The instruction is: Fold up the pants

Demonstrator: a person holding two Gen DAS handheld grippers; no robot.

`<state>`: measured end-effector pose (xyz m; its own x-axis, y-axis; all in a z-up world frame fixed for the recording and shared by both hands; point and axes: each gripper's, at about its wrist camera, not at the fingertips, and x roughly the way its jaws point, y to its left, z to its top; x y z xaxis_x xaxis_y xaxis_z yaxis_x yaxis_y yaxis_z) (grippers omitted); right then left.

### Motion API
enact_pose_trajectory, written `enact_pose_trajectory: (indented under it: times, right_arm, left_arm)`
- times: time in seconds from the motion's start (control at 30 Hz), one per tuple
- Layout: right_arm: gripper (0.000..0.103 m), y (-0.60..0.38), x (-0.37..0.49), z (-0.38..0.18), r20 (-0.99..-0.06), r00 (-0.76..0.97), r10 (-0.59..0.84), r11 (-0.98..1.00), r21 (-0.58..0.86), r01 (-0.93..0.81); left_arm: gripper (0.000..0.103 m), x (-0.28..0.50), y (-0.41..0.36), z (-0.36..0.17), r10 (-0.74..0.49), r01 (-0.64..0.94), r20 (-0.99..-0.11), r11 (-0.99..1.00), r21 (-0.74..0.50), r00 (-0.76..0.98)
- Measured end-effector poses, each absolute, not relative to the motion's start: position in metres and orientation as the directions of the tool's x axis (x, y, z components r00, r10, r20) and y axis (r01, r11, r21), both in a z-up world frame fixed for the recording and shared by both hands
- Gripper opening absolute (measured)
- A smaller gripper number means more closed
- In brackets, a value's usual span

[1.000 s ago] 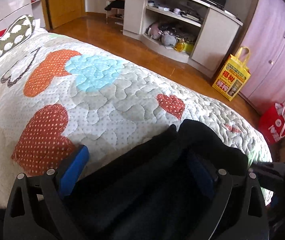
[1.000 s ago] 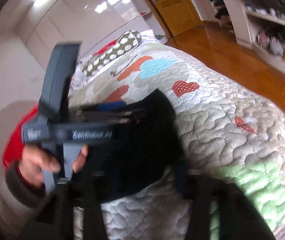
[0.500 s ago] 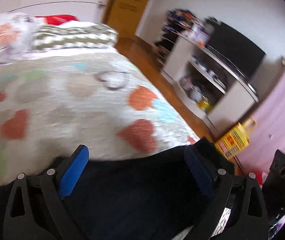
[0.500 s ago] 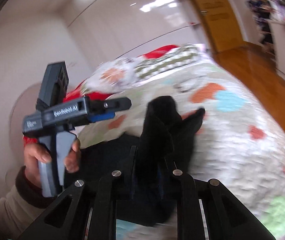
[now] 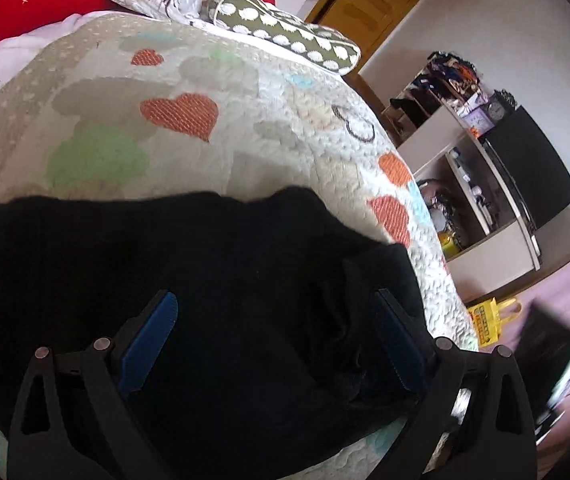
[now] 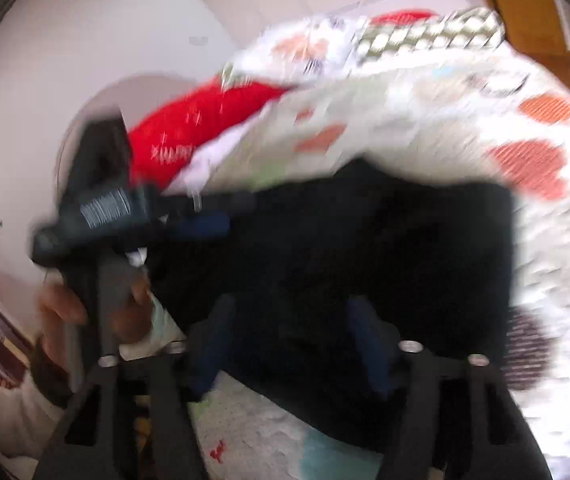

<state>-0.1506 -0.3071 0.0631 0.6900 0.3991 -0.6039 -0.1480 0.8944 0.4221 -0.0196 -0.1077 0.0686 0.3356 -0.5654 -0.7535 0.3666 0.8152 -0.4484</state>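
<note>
Black pants (image 5: 213, 272) lie folded on the heart-patterned quilt (image 5: 205, 80), spread low across the left wrist view. My left gripper (image 5: 275, 312) hangs just above them, open, its blue pads (image 5: 149, 332) wide apart with the cloth beneath, not pinched. The right wrist view is blurred by motion. In it the pants (image 6: 385, 248) form a dark block on the quilt (image 6: 425, 120). My right gripper (image 6: 291, 332) is over their near edge, its jaws opening, with cloth between them that they do not press. A hand holds the left gripper (image 6: 221, 216) at the pants' left edge.
Pillows (image 5: 285, 28) and a red cushion (image 5: 25, 4) lie at the head of the bed. Past the bed's right side stand a TV cabinet (image 5: 497, 208), a yellow bag (image 5: 489, 320) on the wooden floor, and a wooden door (image 5: 369, 4).
The right gripper, shut on a raised bunch of the pants before, now has its jaws apart and the pants lie flat. Both views have swung towards the pillows.
</note>
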Motion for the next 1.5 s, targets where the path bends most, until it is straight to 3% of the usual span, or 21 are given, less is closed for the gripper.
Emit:
enact_pose_trajectory:
  times: [0.1,0.2,0.23,0.37,0.53,0.9,1.07,1.5]
  right_arm:
    - [0.061,-0.330,-0.152,0.065,-0.642,0.714,0.279,0.931,0.364,-0.037]
    - [0.036,-0.339,-0.138,0.056,-0.688,0.700,0.191,0.954,0.299,0.033]
    - [0.036,-0.344,-0.136,0.053,-0.691,0.698,0.188,0.955,0.296,0.036]
    - [0.036,-0.340,-0.111,0.040,-0.710,0.683,0.171,0.964,0.264,0.033]
    - [0.037,-0.334,-0.088,0.018,-0.759,0.640,0.119,0.981,0.189,0.042]
    - [0.038,-0.338,-0.145,0.043,-0.743,0.665,0.070,0.982,0.168,0.084]
    - [0.043,-0.328,-0.158,0.021,-0.797,0.604,0.007,0.990,0.091,0.108]
    - [0.049,-0.330,-0.171,0.030,-0.782,0.622,-0.023,0.989,0.074,0.130]
  left_arm:
    - [0.097,-0.030,-0.122,0.070,-0.565,0.402,-0.753,0.809,-0.428,0.336]
    - [0.097,-0.039,-0.140,0.066,-0.523,0.427,-0.776,0.828,-0.363,0.354]
    - [0.097,-0.042,-0.147,0.063,-0.508,0.438,-0.785,0.832,-0.340,0.355]
    - [0.097,-0.052,-0.163,0.044,-0.398,0.434,-0.824,0.876,-0.210,0.404]
    - [0.097,-0.063,-0.162,0.035,-0.352,0.442,-0.819,0.887,-0.137,0.454]
    - [0.097,-0.072,-0.138,0.056,-0.390,0.405,-0.796,0.892,-0.201,0.464]
    - [0.097,-0.075,-0.139,0.061,-0.405,0.406,-0.789,0.887,-0.218,0.462]
    - [0.097,-0.075,-0.149,0.064,-0.400,0.419,-0.788,0.885,-0.200,0.467]
